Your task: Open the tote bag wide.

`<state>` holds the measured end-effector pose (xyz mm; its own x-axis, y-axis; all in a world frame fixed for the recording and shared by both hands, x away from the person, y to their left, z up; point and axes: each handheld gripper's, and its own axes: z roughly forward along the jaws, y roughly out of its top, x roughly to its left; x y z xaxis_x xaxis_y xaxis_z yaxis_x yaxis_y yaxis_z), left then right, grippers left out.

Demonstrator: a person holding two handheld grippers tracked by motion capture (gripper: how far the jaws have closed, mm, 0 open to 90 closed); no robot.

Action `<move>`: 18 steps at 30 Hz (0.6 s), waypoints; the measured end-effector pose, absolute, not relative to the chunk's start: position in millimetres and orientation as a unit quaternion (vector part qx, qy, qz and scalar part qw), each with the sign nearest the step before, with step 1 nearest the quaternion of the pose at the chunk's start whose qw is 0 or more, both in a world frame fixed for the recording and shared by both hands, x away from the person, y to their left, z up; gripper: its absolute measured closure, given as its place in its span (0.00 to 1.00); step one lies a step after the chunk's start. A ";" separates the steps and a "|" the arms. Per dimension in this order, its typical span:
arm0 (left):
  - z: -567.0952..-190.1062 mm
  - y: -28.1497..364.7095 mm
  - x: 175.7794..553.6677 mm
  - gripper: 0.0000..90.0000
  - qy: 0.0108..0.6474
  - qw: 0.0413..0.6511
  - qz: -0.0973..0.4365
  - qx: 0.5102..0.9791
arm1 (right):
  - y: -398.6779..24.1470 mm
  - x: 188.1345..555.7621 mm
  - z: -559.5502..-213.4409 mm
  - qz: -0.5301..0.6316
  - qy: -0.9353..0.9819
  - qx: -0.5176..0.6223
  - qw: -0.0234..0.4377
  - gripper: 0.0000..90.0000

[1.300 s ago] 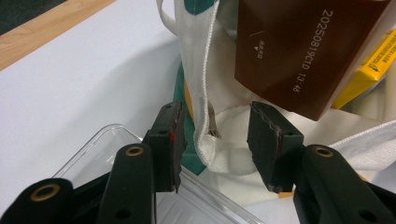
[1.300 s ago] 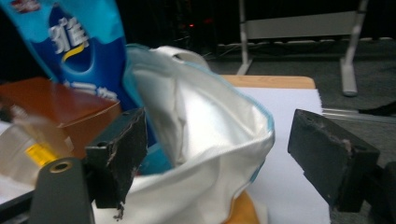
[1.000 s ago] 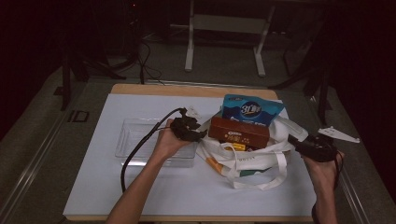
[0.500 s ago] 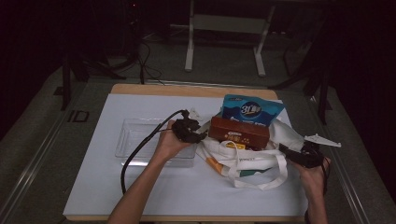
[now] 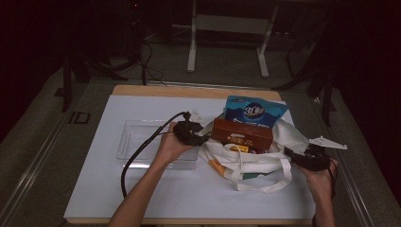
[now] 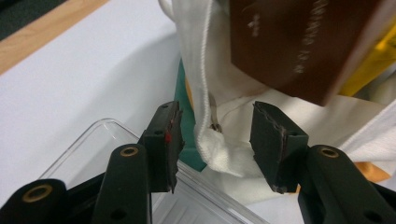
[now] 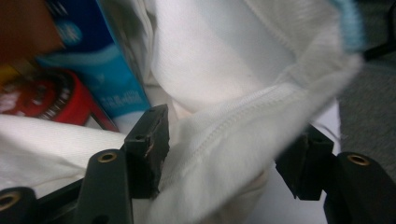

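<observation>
White cloth slackens on the left

Left gripper (image 6: pixel 215 140) has just spread its jaws, freeing the white tote bag (image 5: pixel 246 163) lying mid-table beside the clear tray (image 5: pixel 137 146). Right gripper (image 7: pixel 229 154), jaws apart, straddles the bag's rim, so the bag mouth may sag.

The cloth bag (image 5: pixel 246 158) is white, with a teal patch. Poking out of it: a brown box (image 5: pixel 242 134) with pale lettering and a blue packet (image 5: pixel 254 112) printed white. Beside the bag, the clear tray (image 5: pixel 137 142) sits on the white counter (image 5: pixel 142 109).
</observation>
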<state>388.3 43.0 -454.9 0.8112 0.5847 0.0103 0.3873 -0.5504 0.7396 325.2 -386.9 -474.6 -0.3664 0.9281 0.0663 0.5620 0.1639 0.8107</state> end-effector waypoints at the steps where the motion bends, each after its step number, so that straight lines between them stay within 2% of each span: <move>1: -453.8 43.9 387.8 0.58 0.279 0.383 0.129 0.871 | -387.0 323.6 -470.2 0.397 0.727 0.508 0.235 0.42; 7: -449.9 50.4 383.7 0.56 0.276 0.394 0.127 0.868 | -385.8 313.0 -443.5 0.407 0.734 0.477 0.262 0.37; 18: -439.9 60.7 371.1 0.53 0.261 0.414 0.135 0.862 | -379.3 307.5 -413.9 0.425 0.738 0.442 0.282 0.34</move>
